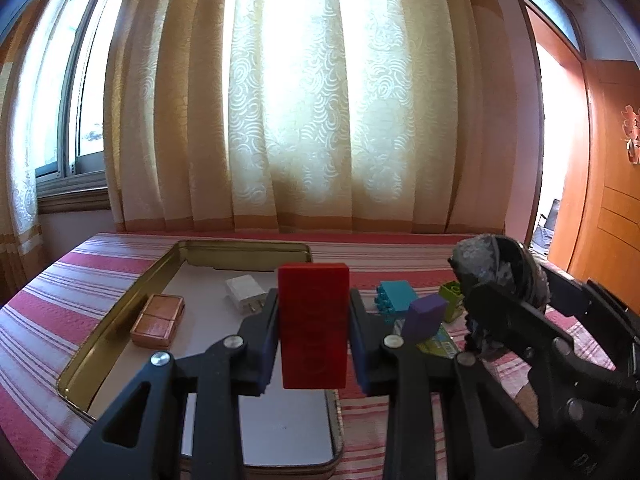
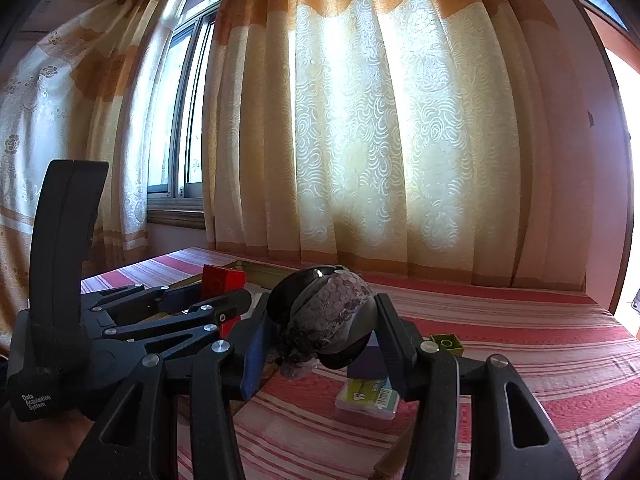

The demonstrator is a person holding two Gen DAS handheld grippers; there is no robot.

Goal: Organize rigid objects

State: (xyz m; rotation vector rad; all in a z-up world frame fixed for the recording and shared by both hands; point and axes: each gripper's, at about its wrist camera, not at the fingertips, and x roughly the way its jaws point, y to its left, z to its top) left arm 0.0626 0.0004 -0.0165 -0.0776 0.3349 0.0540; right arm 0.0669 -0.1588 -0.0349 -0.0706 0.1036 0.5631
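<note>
The left gripper (image 1: 314, 320) grasps a red block (image 1: 313, 324) upright above the near part of the open metal tin (image 1: 120, 292). The right gripper (image 2: 320, 328) is clenched on a dark rounded object with a sequined cover (image 2: 328, 316); what it is I cannot tell. The carrying step seems in hand: next, each should be lowered into the tin before release. The tin's near edge is hidden behind the fingers.

Red block (image 1: 313, 325) upright between fingers (image 1: 267, 332), above open tin tray (image 1: 120, 300); grey sequinned lump (image 2: 328, 316) gripped aloft
</note>
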